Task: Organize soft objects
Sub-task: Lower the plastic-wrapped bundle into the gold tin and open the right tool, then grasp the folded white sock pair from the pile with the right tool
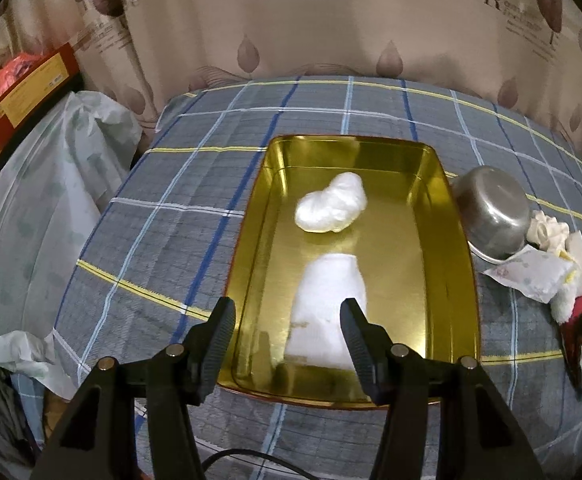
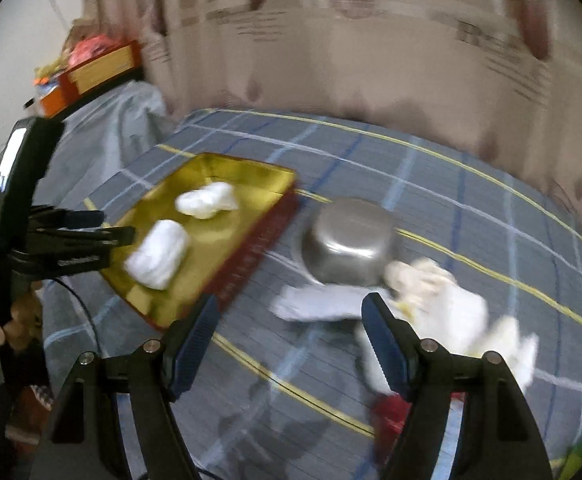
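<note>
gold metal tray (image 1: 251, 264) sits mid-frame in the left wrist view on a grey plaid bedcover (image 1: 163, 248). left gripper (image 1: 287, 324) at the bottom centre, jaws spread wide, nothing pinched; the near end of a folded white cloth (image 1: 327, 308) lies in the tray in the gap between the fingers, pads not touching it. a bunched white cloth (image 1: 331, 208) lies further up in the tray, apart from the folded one. right of the tray an upturned steel bowl (image 1: 491, 212), then a pile of mixed soft things (image 1: 551, 272) at the right edge, well apart from this gripper.

right wrist view, blurred: tray (image 2: 251, 256) with both white cloths at centre left, left gripper (image 2: 91, 232) poking in from the left edge over it. steel bowl (image 2: 351, 240) in the centre. right gripper (image 2: 291, 320) at the bottom centre, jaws wide, empty. a pale flat piece (image 2: 315, 304) lies just beyond its tips, white fluffy items (image 2: 451, 304) beside the right finger, something red (image 2: 391, 412) under it.
</note>
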